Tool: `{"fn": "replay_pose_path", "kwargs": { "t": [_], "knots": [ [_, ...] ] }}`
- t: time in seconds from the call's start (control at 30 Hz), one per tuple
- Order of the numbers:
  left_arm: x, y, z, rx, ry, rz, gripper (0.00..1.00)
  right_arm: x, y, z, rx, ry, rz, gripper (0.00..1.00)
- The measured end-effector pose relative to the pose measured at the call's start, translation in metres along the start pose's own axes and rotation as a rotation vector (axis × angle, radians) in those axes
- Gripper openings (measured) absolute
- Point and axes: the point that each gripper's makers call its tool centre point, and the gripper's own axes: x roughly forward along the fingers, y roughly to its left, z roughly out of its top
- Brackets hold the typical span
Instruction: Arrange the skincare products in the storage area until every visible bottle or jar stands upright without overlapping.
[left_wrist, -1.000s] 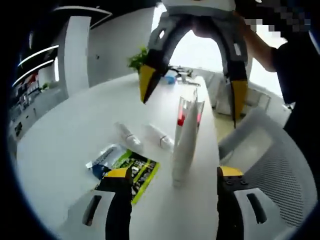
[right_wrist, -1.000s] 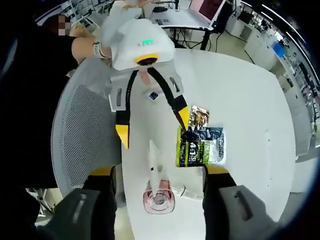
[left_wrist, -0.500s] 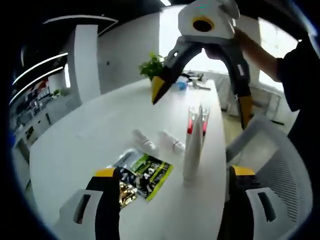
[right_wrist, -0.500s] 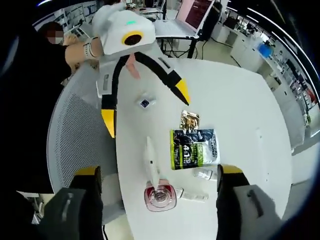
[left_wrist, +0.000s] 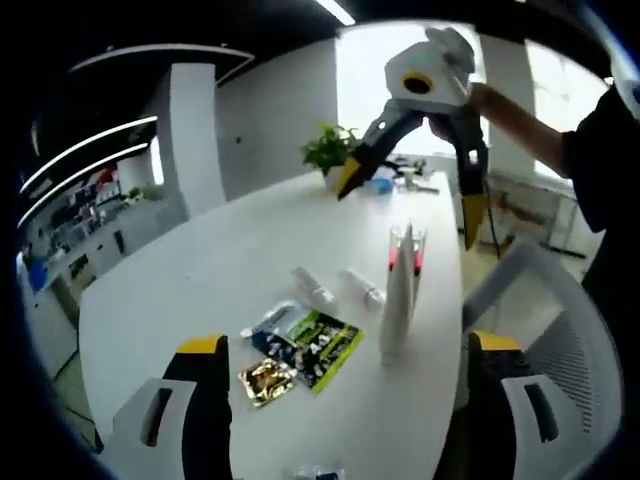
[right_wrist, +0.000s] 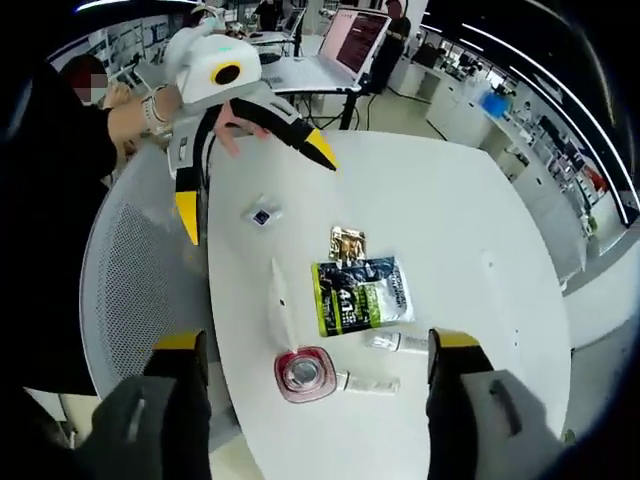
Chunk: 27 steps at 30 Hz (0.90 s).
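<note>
The tall white tube (left_wrist: 398, 300) stands upright on its cap near the bench (left_wrist: 200, 290) edge closest to the mesh chair (left_wrist: 570, 340), just beside a clear cup with a red base (left_wrist: 410, 248); seen from above in the right gripper view, the tube (right_wrist: 276, 300) is a slim wedge and the cup (right_wrist: 303, 372) a rounded square of see-through plastic. The main risk is that narrow footing: a tall soft tube on a small cap so close to the edge would likely tip off if a jaw brushes it. Two small white tubes (left_wrist: 312, 288) (left_wrist: 364, 288) lie flat beyond it, smooth and cylindrical, so they may roll away when nudged and may slip from hard jaws. Glossy flat sachets, a green-and-black packet (left_wrist: 318, 347) and a gold one (left_wrist: 266, 379), lie near them and could be dragged along or slide beneath a tube. The left tool (left_wrist: 345, 395) and the right tool (right_wrist: 318, 385) both hang spread wide and empty above the bench, well apart from everything.
</note>
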Motion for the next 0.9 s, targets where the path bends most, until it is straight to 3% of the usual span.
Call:
{"fn": "replay_pose_path", "kwargs": {
  "t": [0.27, 0.5, 0.73, 0.9],
  "knots": [
    [-0.017, 0.006, -0.003, 0.016, -0.009, 0.053, 0.97, -0.009, 0.003, -0.007, -0.002, -0.002, -0.038, 0.88],
    [-0.028, 0.008, -0.007, 0.003, -0.006, 0.083, 0.97, -0.012, 0.008, -0.016, 0.039, -0.006, -0.058, 0.99],
    [-0.037, 0.011, -0.021, -0.012, 0.012, 0.111, 0.97, -0.007, 0.023, -0.026, 0.104, -0.028, -0.067, 0.99],
    [-0.04, 0.013, -0.042, -0.032, 0.071, 0.119, 0.97, -0.005, 0.033, -0.039, 0.17, -0.036, -0.07, 0.99]
  ]
}}
